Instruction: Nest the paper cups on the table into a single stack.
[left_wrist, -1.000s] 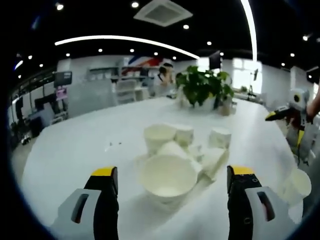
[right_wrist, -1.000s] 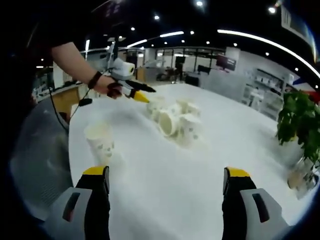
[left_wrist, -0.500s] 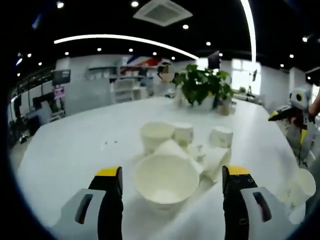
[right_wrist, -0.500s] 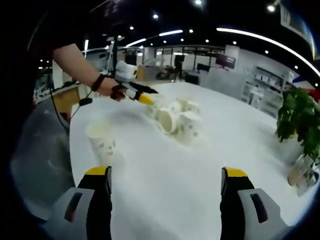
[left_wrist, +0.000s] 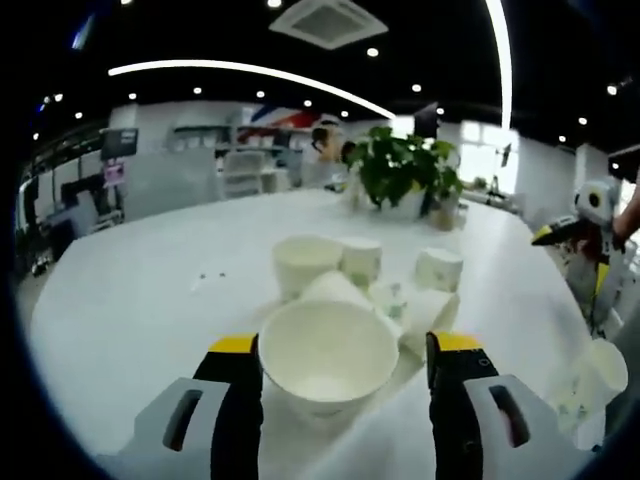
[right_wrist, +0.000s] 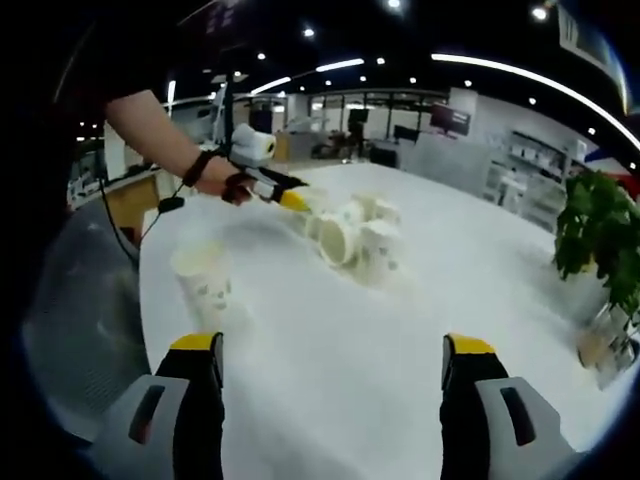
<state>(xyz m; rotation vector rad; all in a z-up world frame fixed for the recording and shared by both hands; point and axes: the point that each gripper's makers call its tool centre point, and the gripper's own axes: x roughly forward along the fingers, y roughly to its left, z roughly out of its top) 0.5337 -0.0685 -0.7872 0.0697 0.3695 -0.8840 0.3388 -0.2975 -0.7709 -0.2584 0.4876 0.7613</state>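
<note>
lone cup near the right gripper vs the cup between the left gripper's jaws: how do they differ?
The lone cup stands upright, apart from the pile; the near cup lies tipped, mouth toward the left gripper, against the pile. The lone cup has nothing around it; the near cup sits between open jaws. Both are white paper cups on the table.

A broad white counter (right_wrist: 480, 290) carries everything. Near its middle a cluster of white paper cups (left_wrist: 365, 295) sits bunched together, some upright, some tipped on their sides, the nearest one (left_wrist: 327, 357) lying with its open mouth toward the left gripper view. One printed cup (right_wrist: 203, 286) stands alone, upright, near the counter's edge. A potted plant (left_wrist: 403, 178) stands toward the far edge.
</note>
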